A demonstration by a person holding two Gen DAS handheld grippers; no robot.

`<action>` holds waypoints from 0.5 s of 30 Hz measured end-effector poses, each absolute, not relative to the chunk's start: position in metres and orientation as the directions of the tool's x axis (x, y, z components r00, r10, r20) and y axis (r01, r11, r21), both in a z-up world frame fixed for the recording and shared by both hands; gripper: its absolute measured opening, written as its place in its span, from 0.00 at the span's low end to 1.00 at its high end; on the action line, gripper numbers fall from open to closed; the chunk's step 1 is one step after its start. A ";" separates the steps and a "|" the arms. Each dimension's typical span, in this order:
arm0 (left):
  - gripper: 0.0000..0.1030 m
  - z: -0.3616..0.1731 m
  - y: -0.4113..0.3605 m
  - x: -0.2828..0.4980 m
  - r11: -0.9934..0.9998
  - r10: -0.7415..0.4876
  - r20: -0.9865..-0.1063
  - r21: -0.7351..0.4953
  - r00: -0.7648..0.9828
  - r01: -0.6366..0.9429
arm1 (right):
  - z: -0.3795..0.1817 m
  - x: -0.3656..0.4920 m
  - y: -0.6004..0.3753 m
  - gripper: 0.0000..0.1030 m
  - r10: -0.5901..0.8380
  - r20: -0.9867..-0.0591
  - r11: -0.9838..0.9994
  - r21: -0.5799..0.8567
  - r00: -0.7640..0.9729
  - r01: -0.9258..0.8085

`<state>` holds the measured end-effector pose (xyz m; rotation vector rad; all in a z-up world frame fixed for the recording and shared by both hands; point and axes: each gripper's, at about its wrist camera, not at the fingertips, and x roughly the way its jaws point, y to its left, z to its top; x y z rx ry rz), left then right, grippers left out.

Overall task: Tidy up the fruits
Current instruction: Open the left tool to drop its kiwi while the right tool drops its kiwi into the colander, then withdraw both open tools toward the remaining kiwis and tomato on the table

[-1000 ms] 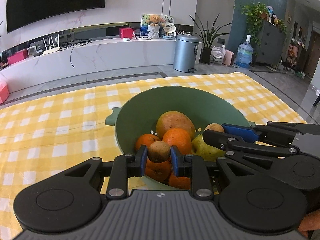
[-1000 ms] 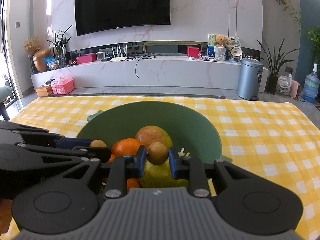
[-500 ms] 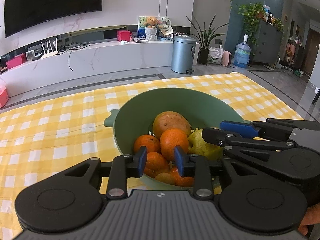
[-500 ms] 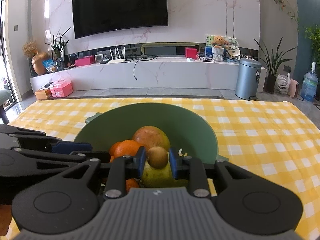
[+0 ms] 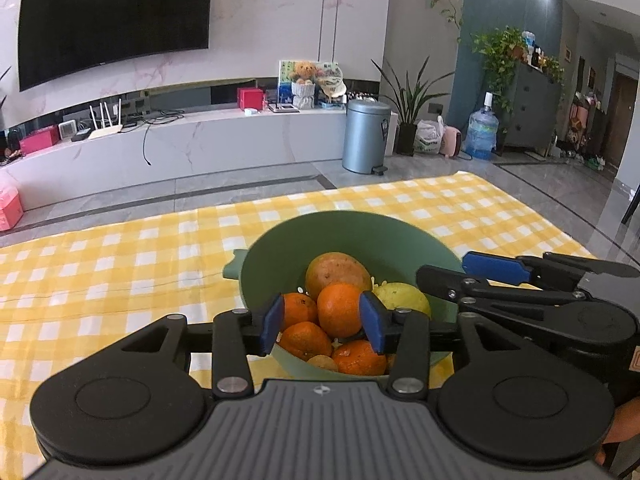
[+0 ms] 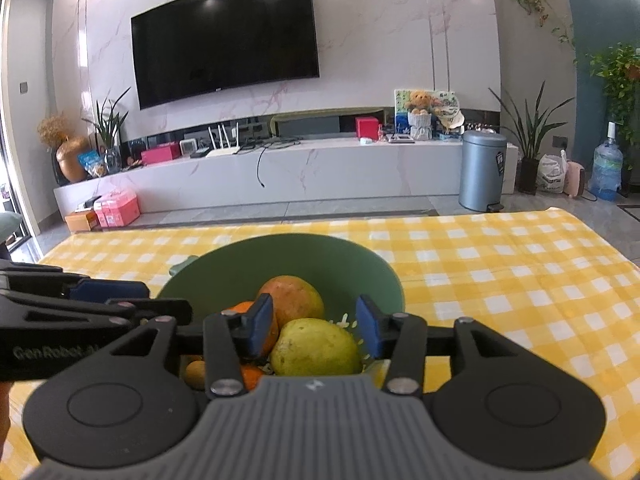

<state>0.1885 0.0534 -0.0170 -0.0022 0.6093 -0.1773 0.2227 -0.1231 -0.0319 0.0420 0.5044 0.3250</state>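
Blue-padded and black, the left gripper (image 5: 322,322) hangs with its jaws spread and empty above the near rim of the round green plastic bowl (image 5: 352,230); the right gripper (image 6: 314,330) beside it gapes likewise, holding nothing. Inside the bowl lie a small brown kiwi (image 5: 322,362), several oranges (image 5: 340,310), a yellow-green pear (image 6: 316,348) and, farthest, a reddish-green mango (image 5: 338,274). Yellow-and-white checked cloth (image 5: 120,264) spreads beyond.

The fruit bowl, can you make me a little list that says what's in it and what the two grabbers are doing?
bowl: green bowl on yellow checked cloth
fruit inside: oranges, mango, yellow-green pear, small brown kiwi
left gripper: open, empty, above the oranges
right gripper: open, empty, above the pear
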 end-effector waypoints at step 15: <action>0.50 -0.008 0.054 0.154 0.982 -0.181 -0.628 -0.073 0.757 0.175 | -0.021 0.163 -0.134 0.50 0.326 -0.449 0.943 0.101 0.832 -0.316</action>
